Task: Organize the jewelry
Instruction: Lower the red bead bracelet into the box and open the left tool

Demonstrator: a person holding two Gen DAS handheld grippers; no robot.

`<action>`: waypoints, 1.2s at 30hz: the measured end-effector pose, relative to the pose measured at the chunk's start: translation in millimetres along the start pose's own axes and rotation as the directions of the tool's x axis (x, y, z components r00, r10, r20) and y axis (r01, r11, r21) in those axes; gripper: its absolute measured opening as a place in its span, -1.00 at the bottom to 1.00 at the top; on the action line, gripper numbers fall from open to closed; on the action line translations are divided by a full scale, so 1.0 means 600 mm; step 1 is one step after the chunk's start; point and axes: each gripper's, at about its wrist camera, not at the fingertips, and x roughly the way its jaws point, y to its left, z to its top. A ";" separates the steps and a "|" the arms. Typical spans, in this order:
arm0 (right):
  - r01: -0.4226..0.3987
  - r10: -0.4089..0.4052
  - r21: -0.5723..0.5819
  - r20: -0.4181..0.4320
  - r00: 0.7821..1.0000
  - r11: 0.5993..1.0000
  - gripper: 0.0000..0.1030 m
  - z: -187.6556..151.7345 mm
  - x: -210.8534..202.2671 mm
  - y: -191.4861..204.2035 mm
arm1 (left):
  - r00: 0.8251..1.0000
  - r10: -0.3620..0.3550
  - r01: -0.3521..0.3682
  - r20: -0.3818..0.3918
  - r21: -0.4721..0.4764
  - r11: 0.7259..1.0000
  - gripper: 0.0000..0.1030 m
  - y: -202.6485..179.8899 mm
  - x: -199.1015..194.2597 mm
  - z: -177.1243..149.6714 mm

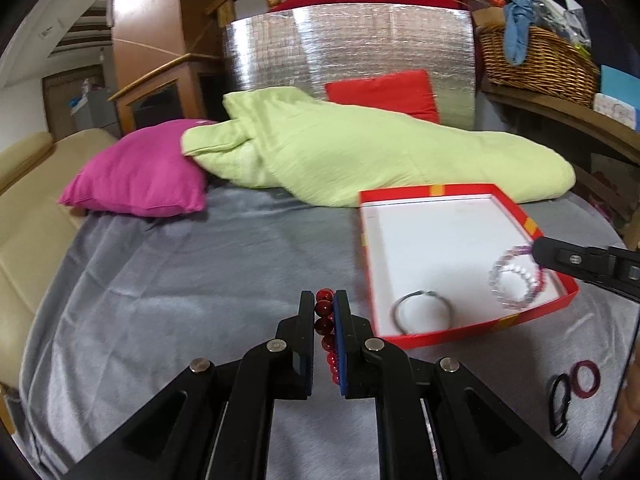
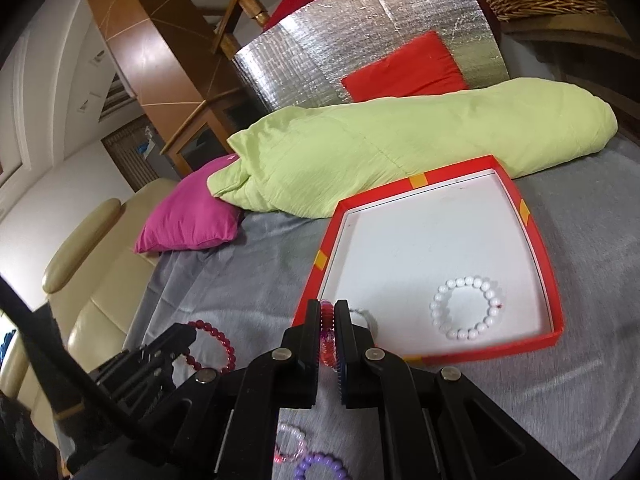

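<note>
My left gripper (image 1: 324,300) is shut on a dark red bead bracelet (image 1: 325,322), held over the grey blanket just left of the red box (image 1: 452,338). The same bracelet (image 2: 214,344) and left gripper (image 2: 182,340) show in the right wrist view. My right gripper (image 2: 328,309) is shut on a translucent pink bead bracelet (image 2: 328,338) at the box's near left edge; it also shows in the left wrist view (image 1: 536,254) above the box. In the box lie a white bead bracelet (image 2: 466,307) and a silver bangle (image 1: 422,311).
A pale pink bracelet (image 2: 290,442) and a purple one (image 2: 320,466) lie on the blanket near me. A dark red ring (image 1: 585,376) and a black hair tie (image 1: 560,404) lie right of the box. A green quilt (image 1: 360,152) and magenta pillow (image 1: 140,172) lie behind.
</note>
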 end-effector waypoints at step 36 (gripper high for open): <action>0.166 -0.182 0.325 0.020 0.983 0.931 -0.41 0.128 0.123 -0.207 | 0.920 -0.378 0.380 -0.105 -0.005 0.925 -0.10 -0.145 0.196 0.097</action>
